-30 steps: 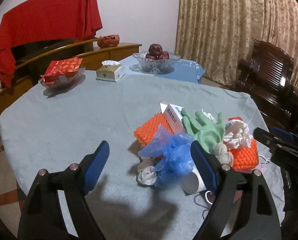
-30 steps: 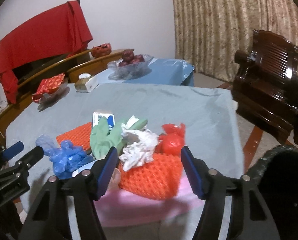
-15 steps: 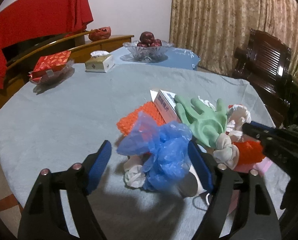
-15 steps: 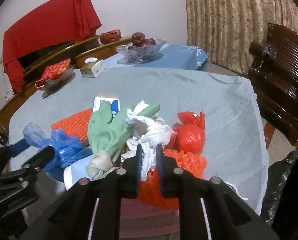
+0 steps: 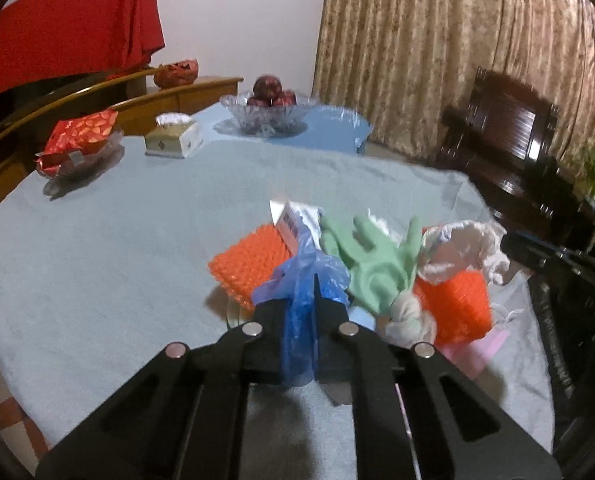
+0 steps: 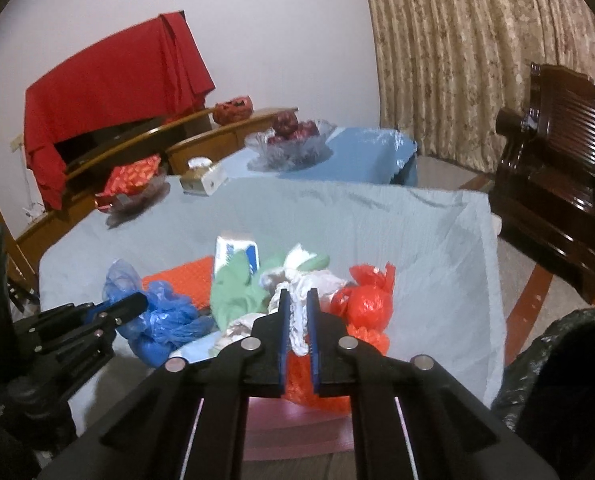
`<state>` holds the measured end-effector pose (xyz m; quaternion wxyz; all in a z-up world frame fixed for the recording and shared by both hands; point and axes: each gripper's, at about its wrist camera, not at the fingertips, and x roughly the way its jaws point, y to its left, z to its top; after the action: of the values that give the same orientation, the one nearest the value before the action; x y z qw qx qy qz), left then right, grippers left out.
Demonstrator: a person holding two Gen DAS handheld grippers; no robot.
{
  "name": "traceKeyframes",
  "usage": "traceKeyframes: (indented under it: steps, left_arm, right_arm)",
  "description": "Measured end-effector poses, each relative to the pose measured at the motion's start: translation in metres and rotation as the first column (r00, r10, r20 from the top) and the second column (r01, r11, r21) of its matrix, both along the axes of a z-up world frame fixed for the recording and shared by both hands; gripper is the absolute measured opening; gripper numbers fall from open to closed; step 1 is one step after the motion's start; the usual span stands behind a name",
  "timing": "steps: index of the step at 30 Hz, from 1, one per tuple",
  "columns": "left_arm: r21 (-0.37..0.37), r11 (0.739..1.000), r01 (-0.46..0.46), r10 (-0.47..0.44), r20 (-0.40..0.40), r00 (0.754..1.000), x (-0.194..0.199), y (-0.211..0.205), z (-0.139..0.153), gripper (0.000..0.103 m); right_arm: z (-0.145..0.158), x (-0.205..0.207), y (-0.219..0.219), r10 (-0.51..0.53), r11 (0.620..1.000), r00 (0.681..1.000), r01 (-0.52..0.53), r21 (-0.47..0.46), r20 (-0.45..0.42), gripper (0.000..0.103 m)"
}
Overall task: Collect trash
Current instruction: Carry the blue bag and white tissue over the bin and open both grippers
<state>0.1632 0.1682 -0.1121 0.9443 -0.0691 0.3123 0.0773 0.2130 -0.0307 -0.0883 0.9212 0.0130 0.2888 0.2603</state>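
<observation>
The trash lies heaped at the near edge of the table (image 5: 97, 248), which wears a pale blue cloth. The left gripper (image 5: 300, 312) is clamped on the blue plastic bag (image 5: 297, 320); the right gripper (image 6: 297, 328) pinches the white crumpled plastic (image 6: 297, 320). Around them sit a green rubber glove (image 5: 377, 276), orange foam netting (image 5: 249, 264), a red bag (image 6: 365, 300) and a small carton (image 6: 233, 252). A black bin bag (image 6: 557, 360) gapes at the right. Farther back stand a tissue box (image 5: 173, 140), a fruit bowl (image 5: 269, 112), patterned curtains (image 5: 437, 52) and a dark wooden chair (image 6: 557, 192).
</observation>
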Motion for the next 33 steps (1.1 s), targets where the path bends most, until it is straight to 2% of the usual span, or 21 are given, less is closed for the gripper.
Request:
traceKeyframes:
  steps: [11, 15, 18, 24, 30, 33]
  left_arm:
    - [-0.005, 0.999, 0.041, -0.040, 0.127, 0.991, -0.029, -0.021, 0.056, 0.006]
    - [-0.026, 0.995, 0.096, -0.091, 0.154, 0.984, -0.032, -0.039, 0.072, 0.006]
    - [-0.026, 0.989, 0.144, -0.138, 0.155, 0.978, -0.032, -0.060, 0.073, 0.006]
    - [-0.029, 0.964, 0.263, -0.257, 0.135, 0.957, -0.021, -0.116, 0.066, 0.006]
    - [-0.051, 0.921, 0.386, -0.379, 0.111, 0.919, -0.005, -0.175, 0.053, 0.006]
    - [-0.065, 0.891, 0.449, -0.441, 0.103, 0.891, 0.005, -0.209, 0.048, 0.006]
  right_arm:
    - [0.046, -0.027, -0.038, -0.033, 0.998, 0.995, 0.028, 0.062, 0.090, 0.008]
    - [0.058, -0.036, -0.057, -0.058, 0.996, 0.992, 0.050, 0.072, 0.112, 0.008]
    - [0.061, -0.041, -0.074, -0.091, 0.993, 0.990, 0.082, 0.085, 0.111, 0.008]
    - [0.055, -0.051, -0.118, -0.182, 0.983, 0.978, 0.178, 0.047, 0.106, 0.008]
    - [0.047, -0.064, -0.174, -0.291, 0.957, 0.952, 0.292, 0.004, 0.094, 0.008]
    - [0.041, -0.070, -0.203, -0.351, 0.935, 0.933, 0.353, -0.012, 0.081, 0.008]
